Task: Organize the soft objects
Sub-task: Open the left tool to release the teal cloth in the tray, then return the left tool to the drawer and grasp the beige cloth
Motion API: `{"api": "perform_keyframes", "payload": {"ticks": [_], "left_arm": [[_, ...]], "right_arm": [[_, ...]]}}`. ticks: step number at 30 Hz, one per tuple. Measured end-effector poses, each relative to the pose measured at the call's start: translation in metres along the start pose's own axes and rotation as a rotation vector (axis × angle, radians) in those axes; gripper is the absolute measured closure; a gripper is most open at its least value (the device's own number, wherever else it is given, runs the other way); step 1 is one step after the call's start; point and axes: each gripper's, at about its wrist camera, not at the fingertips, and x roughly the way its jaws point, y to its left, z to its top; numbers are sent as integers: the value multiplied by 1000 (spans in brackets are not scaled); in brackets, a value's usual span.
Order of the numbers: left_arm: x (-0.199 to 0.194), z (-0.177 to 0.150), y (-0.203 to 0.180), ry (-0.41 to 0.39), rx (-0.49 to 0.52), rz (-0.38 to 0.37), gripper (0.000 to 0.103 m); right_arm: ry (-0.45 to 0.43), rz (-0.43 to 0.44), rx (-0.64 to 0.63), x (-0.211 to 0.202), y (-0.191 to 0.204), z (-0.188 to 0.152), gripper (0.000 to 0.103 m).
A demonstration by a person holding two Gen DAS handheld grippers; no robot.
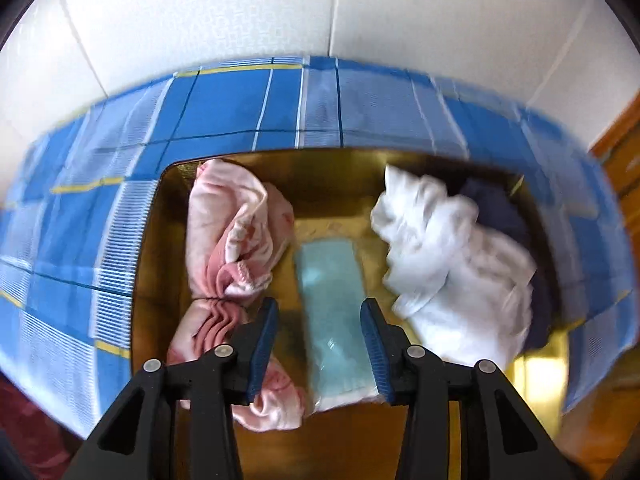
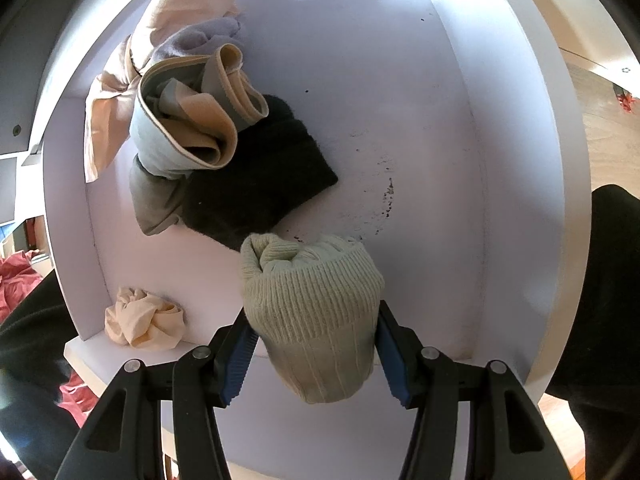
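In the left wrist view my left gripper [image 1: 319,308] points down into a golden box [image 1: 152,240]. A flat light-blue pack [image 1: 334,304] lies lengthwise between its fingers. The pack runs along the right pad, and a small gap shows at the left pad. A pink cloth [image 1: 232,232] fills the box's left side and a white cloth [image 1: 448,256] its right. In the right wrist view my right gripper [image 2: 314,316] is shut on a rolled pale-green knitted sock [image 2: 312,304], held over a white drawer [image 2: 420,160].
The golden box sits on a blue checked cloth [image 1: 240,108] by a white wall. In the drawer lie a beige-and-grey bundle of garments [image 2: 188,120], a black knitted piece [image 2: 260,184] and a cream ball of fabric [image 2: 144,320]. A person's dark sleeve [image 2: 612,300] is at the right.
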Motion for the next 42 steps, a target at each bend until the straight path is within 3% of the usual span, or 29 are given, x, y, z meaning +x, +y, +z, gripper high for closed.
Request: {"api": "perform_keyframes", "payload": {"ticks": [5, 7, 12, 17, 23, 27, 36, 42], "left_arm": [[2, 3, -14, -72, 116, 174, 59], [3, 6, -13, -82, 113, 186, 59], [-7, 10, -2, -107, 71, 79, 56], [-34, -1, 5, -160, 51, 18, 30], [-69, -19, 22, -244, -13, -75, 15], [-91, -42, 30, -289, -9, -118, 12], [-133, -101, 29, -372, 144, -189, 7], [-150, -143, 26, -368, 212, -257, 3]], "right_arm": [[0, 0, 0, 3, 5, -3, 46], [-2, 0, 2, 2, 5, -3, 46], [-9, -3, -1, 0, 6, -2, 46], [-8, -10, -4, 1, 8, -2, 46], [-14, -27, 8, 1, 5, -3, 46], [-21, -42, 0, 0, 7, -3, 46], [-30, -64, -5, 2, 17, -5, 46], [-36, -75, -11, 4, 23, -6, 46]]}}
